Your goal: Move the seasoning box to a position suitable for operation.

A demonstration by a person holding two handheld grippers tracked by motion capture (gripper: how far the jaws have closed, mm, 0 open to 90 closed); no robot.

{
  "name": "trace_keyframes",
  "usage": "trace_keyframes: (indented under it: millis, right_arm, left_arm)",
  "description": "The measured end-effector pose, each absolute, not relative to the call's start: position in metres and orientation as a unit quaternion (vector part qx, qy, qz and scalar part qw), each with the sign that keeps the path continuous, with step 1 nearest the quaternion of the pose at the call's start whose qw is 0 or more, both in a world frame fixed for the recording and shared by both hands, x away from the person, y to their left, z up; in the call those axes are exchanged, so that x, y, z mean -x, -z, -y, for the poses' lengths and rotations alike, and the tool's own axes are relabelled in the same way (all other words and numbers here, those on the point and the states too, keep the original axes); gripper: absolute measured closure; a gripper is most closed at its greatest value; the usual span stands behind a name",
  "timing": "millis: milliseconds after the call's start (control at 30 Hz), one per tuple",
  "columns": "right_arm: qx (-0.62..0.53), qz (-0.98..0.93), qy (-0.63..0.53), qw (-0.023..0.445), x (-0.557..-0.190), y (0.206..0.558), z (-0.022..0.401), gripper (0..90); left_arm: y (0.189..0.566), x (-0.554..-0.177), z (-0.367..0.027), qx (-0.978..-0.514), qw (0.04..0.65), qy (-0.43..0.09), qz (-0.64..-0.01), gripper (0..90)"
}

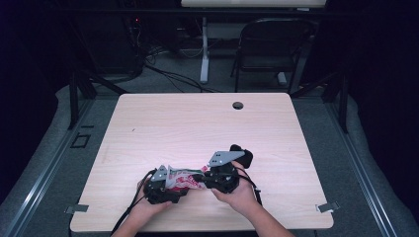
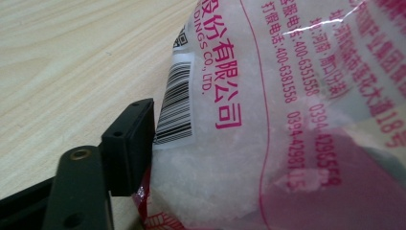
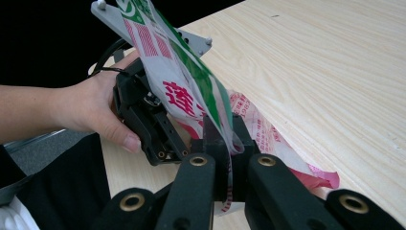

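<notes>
High view puts your left gripper point(image 1: 165, 183) at the near edge of the bench point(image 1: 197, 123), with your left hand point(image 1: 148, 205) wrapped round its body, and the printed plastic bag point(image 1: 184, 178) stretched from it across to your right gripper point(image 1: 210, 178), which your right hand point(image 1: 237, 195) holds just beside it. From the left gripper view you see one black jaw pressed flat against the bag point(image 2: 287, 120) next to its barcode label point(image 2: 176, 103); the other jaw is hidden behind the film, so you cannot tell from this whether that gripper is clamped or merely resting against it. White granular contents show through the clear part of the bag, with pink printed lettering over them, and bare pale wood point(image 2: 72, 62) lies to the left. Moving to the right gripper view, your right gripper point(image 3: 229, 143) has its jaws brought together on a thin fold of the bag point(image 3: 182, 81), pinching the red, white and green printed film so that it rises upward from the jaws. Beyond it your left hand point(image 3: 91, 110) grips the left gripper point(image 3: 153, 129), close to the bag's far end. A crumpled part of the bag point(image 3: 282, 148) rests on the bench point(image 3: 335, 72) to the right of the jaws.
</notes>
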State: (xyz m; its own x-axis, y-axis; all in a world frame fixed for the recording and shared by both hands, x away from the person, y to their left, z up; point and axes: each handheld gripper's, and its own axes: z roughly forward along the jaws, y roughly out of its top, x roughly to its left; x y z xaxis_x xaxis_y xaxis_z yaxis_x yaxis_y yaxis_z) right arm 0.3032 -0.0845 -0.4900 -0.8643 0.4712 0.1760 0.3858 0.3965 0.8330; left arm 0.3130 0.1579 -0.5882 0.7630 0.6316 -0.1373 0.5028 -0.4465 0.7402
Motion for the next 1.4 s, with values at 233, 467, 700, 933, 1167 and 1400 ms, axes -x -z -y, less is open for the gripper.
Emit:
trace_keyframes:
  millis: [233, 467, 700, 933, 1167, 1400]
  right_arm:
    - [-0.259, -0.834, -0.485, 0.045, -0.304, 0.489, 0.087, 90.0]
    - [-0.264, -0.832, -0.486, 0.045, -0.305, 0.490, 0.087, 90.0]
    - [-0.265, -0.830, -0.488, 0.046, -0.305, 0.490, 0.087, 90.0]
    - [-0.263, -0.832, -0.486, 0.046, -0.306, 0.489, 0.088, 90.0]
    - [-0.268, -0.830, -0.488, 0.044, -0.306, 0.487, 0.090, 90.0]
    - [-0.279, -0.827, -0.487, 0.042, -0.307, 0.485, 0.089, 90.0]
  left_arm:
    - [0.588, -0.311, -0.157, -0.854, 0.394, -0.105, -0.323, 44.2]
    - [0.588, -0.311, -0.157, -0.856, 0.394, -0.109, -0.316, 50.8]
    - [0.586, -0.310, -0.156, -0.857, 0.392, -0.118, -0.312, 56.2]
    - [0.584, -0.309, -0.157, -0.856, 0.387, -0.130, -0.316, 59.0]
    - [0.579, -0.308, -0.156, -0.856, 0.382, -0.150, -0.315, 60.0]
    - [0.574, -0.308, -0.157, -0.855, 0.374, -0.172, -0.315, 61.1]
